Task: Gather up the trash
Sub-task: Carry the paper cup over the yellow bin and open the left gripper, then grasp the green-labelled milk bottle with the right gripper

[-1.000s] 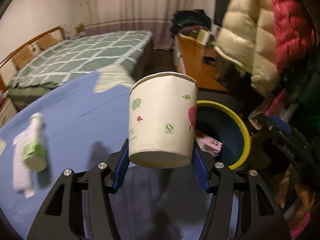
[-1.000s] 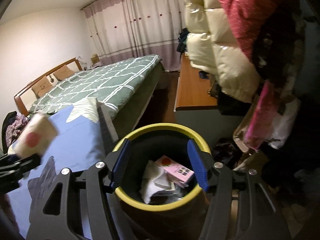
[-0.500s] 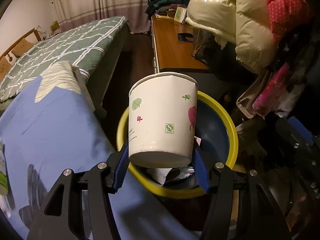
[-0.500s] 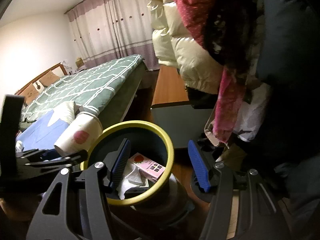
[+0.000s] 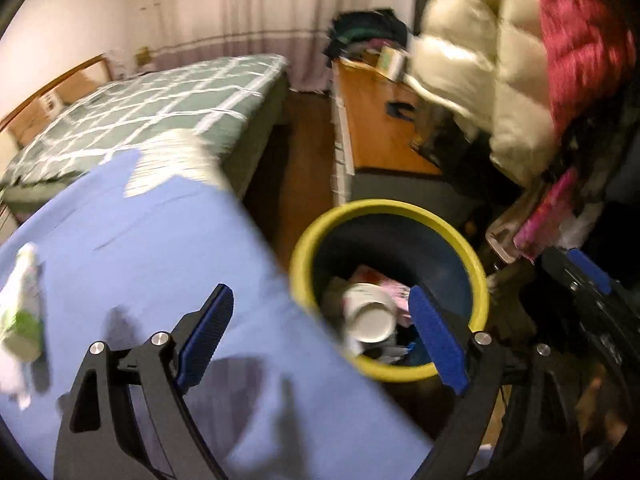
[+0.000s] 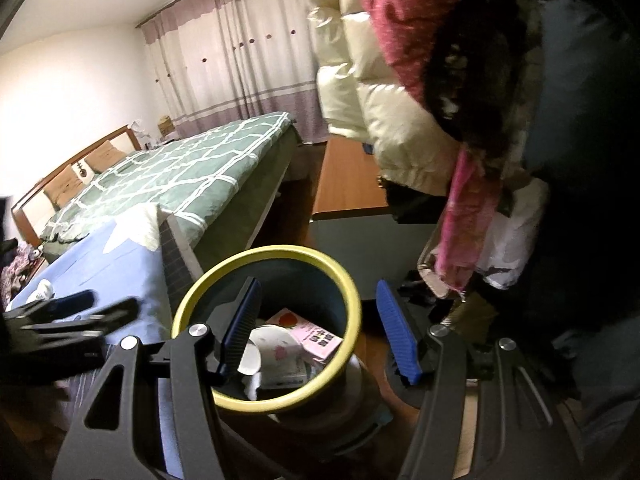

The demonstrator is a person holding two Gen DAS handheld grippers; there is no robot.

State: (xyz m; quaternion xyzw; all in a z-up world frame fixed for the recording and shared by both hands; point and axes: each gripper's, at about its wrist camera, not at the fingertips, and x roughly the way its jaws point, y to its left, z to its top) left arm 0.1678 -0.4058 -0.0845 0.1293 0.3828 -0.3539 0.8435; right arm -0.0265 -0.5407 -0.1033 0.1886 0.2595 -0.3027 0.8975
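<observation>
Left wrist view: we see the cup (image 5: pixel 370 312) lying on its side inside the bin (image 5: pixel 304 248), white, base toward us, resting on crumpled paper and a pink carton (image 5: pixel 394 290). Right wrist view shows the same cup (image 6: pixel 266 350) tipped in the bin (image 6: pixel 352 292), a pink print on its wall, beside the carton (image 6: pixel 316 336).

Bin is dark inside with a yellow rim, standing on the floor just beside the blue sheet (image 5: pixel 160 260).

Our left gripper (image 5: pixel 320 336) has just been opening; its jaws now stand wide, nothing between them, over the sheet's edge and the bin's near rim. Our right gripper (image 6: pixel 318 332) is partly open, its left finger inside the bin's rim and its right outside it, pads pressing nothing we can see.

On the sheet at far left lies a green-and-white bottle (image 5: pixel 22 304), blurred, on white paper.

Beyond: a bed (image 5: pixel 160 108) with a green checked cover and wooden headboard, a wooden desk (image 5: pixel 376 124), striped curtains (image 6: pixel 248 60), and puffy cream and red jackets (image 5: pixel 500 60) hanging at right. Dim warm lighting, left view motion-blurred.
</observation>
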